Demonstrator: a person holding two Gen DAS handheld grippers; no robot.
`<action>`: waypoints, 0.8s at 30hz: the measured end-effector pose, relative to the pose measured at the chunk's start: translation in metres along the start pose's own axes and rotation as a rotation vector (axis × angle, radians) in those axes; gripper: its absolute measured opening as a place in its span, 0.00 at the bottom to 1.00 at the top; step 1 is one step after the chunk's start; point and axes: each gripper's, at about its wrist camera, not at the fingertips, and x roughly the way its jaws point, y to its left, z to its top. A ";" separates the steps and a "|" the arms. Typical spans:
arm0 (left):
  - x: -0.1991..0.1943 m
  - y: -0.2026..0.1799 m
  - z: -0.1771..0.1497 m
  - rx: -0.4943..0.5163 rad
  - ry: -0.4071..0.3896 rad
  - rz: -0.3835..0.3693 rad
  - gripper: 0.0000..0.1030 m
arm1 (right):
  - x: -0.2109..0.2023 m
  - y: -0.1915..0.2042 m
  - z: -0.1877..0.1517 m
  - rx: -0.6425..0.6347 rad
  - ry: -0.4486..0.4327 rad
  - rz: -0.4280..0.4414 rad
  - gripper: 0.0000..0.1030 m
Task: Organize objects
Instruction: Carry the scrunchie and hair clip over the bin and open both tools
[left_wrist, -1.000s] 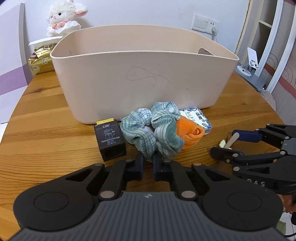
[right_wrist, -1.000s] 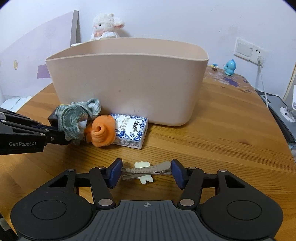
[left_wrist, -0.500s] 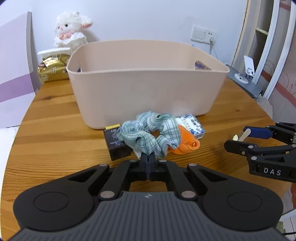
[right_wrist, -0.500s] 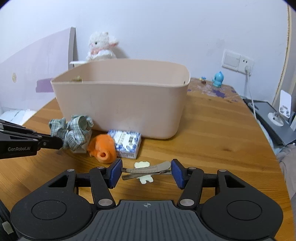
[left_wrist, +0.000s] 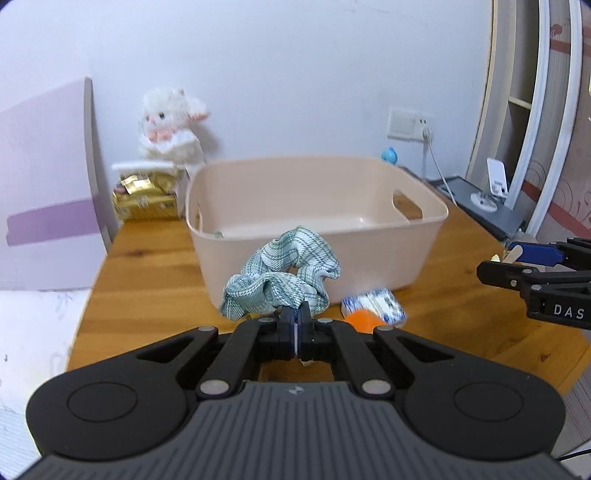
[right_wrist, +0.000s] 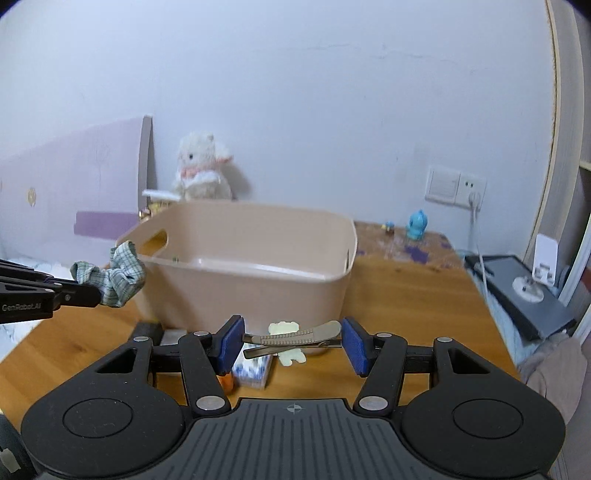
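My left gripper (left_wrist: 297, 318) is shut on a green plaid scrunchie (left_wrist: 280, 274) and holds it in the air in front of the beige plastic bin (left_wrist: 424, 236). The scrunchie also shows in the right wrist view (right_wrist: 110, 275). My right gripper (right_wrist: 291, 341) is shut on a grey hair clip (right_wrist: 295, 336) with a cream bear charm, held crosswise above the table before the bin (right_wrist: 258, 291). An orange fabric piece (left_wrist: 364, 318) and a blue-and-white small box (left_wrist: 375, 303) lie on the wooden table by the bin's front wall.
A white plush lamb (left_wrist: 170, 127) and a gold snack bag (left_wrist: 146, 201) stand behind the bin at the left. A wall socket (right_wrist: 456, 185) with a cable, a blue figurine (right_wrist: 417, 224) and a dark device (right_wrist: 517, 291) are at the right. A black box (right_wrist: 147, 329) sits by the bin.
Both grippers have risen well above the table. The left lifted the scrunchie off the pile; the right lifted the hair clip. The bin's inside now shows.
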 end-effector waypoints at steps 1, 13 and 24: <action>-0.003 0.000 0.004 0.002 -0.011 0.000 0.02 | 0.000 -0.001 0.004 0.001 -0.009 -0.001 0.53; -0.008 0.006 0.060 0.021 -0.118 0.029 0.02 | 0.027 -0.005 0.052 -0.007 -0.090 -0.009 0.53; 0.078 0.003 0.094 0.035 -0.048 0.062 0.02 | 0.099 0.003 0.067 -0.018 -0.045 -0.027 0.53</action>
